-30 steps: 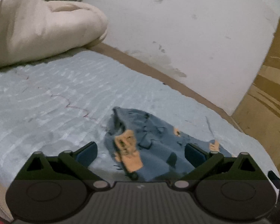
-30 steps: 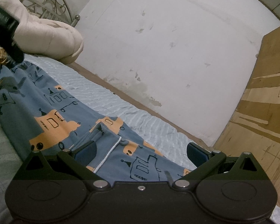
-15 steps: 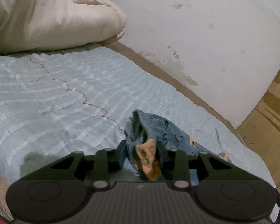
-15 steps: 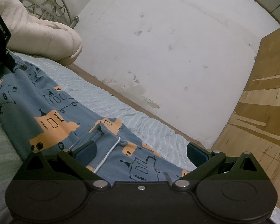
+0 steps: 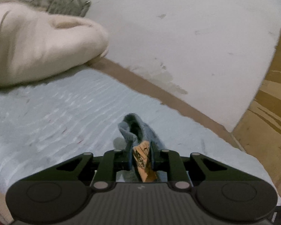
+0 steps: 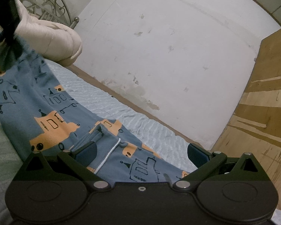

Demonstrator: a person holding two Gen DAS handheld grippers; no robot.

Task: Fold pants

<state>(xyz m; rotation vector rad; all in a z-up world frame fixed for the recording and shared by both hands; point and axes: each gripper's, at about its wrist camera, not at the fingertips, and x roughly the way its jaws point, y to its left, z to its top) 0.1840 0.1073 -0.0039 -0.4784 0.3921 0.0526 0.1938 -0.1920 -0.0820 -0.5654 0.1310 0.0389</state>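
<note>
Our left gripper (image 5: 141, 156) is clamped on a bunched end of the pants (image 6: 46, 103), a wad of blue and orange cloth squeezed between the two fingers (image 5: 128, 157). Our right gripper (image 6: 142, 150) stands wide apart, holding nothing, its fingers straddling the end with the white drawstring (image 6: 107, 155), which we take for the waist. Whether those fingers touch the cloth we cannot tell.

The pants lie on the pale blue bed sheet (image 5: 56, 112), with one end lifted clear of it in the left gripper. In the right wrist view the left gripper shows as a dark shape at the upper left, and the fabric hangs from it and runs down to the waist under our right fingers.

What could go wrong: the left grip is on a crumpled wad, not a flat edge. We judge that one layer could slip out under tension, or the leg could twist so the fold lands crooked. With the right gripper unclamped, nothing pins the waist, so a pull from the left may drag the whole garment along the sheet.

The long axis runs from the waist near the right gripper to the held end, which points toward the cream comforter (image 6: 52, 37) and the metal headboard (image 6: 46, 5).
</note>
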